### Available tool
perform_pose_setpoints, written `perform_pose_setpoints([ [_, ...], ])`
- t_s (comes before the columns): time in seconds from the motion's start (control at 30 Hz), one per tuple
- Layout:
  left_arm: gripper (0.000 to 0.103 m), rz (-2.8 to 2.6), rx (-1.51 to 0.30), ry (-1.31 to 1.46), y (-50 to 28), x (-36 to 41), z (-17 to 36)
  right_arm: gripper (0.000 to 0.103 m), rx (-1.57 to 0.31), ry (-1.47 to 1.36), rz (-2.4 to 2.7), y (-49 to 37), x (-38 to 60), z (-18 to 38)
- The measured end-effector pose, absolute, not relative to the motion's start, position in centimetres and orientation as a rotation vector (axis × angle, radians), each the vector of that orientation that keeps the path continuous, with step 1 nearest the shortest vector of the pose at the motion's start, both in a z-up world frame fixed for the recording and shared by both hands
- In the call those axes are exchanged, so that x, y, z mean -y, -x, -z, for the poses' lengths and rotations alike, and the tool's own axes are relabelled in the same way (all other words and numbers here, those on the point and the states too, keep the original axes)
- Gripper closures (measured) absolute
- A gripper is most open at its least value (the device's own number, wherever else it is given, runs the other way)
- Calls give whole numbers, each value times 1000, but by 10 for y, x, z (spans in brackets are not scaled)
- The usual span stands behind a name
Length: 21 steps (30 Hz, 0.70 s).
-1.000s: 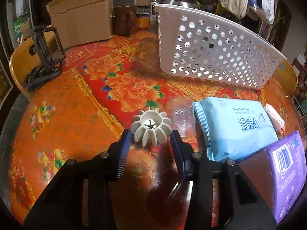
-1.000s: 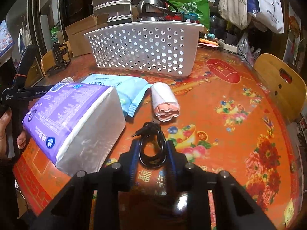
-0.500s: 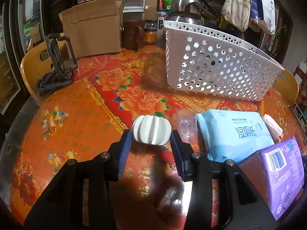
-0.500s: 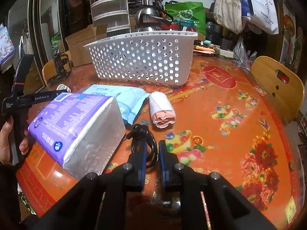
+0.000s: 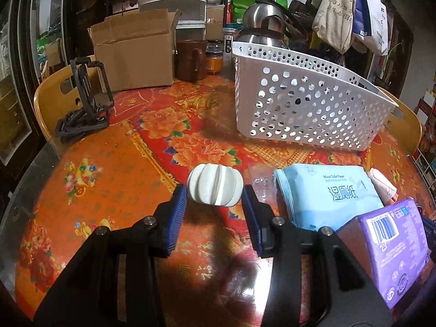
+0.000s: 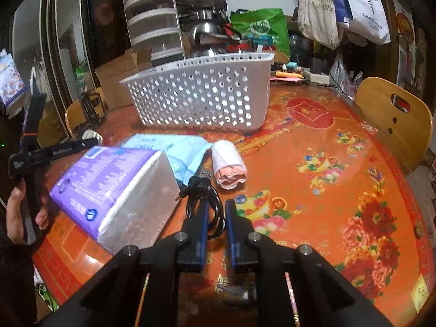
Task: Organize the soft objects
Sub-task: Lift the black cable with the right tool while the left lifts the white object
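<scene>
Left wrist view: the left tool pinches a white ribbed ball between its blue pads, clear of the tabletop; the ball's ribs run up and over, so its axis lies roughly level and points away from the camera; beyond it stands the white perforated basket, long axis running from near left to far right, its open top up; to the right a pale blue wipes pack lies flat, its long side running away from the camera, with a purple tissue pack resting against its near corner; a cardboard box sits at the far edge.

Right wrist view: the right tool is pressed nearly together on a coiled black cable, the loop seemingly caught between the pads, though the tool hides the contact; the plug end points left toward the purple tissue pack, which is tilted with its silver end facing the camera; a rolled pink-and-white cloth lies just past the cable, long axis pointing toward the basket; at the left edge a hand grips the other tool's handle.
</scene>
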<state>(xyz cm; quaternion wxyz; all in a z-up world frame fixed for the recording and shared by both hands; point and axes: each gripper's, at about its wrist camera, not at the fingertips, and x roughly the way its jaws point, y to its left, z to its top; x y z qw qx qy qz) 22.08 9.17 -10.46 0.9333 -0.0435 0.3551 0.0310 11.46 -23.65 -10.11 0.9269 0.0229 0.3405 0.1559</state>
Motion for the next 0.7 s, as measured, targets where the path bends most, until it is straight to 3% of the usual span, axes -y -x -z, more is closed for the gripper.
perform_pose_setpoints([
  [0.47,64,-83,-665,68,-209,-89,93,93,-696,-67,-333,-116,238,99],
  [0.7,64,-54,-658,68,-202,-87,73,93,-661,-63,-312,-128,248,69],
])
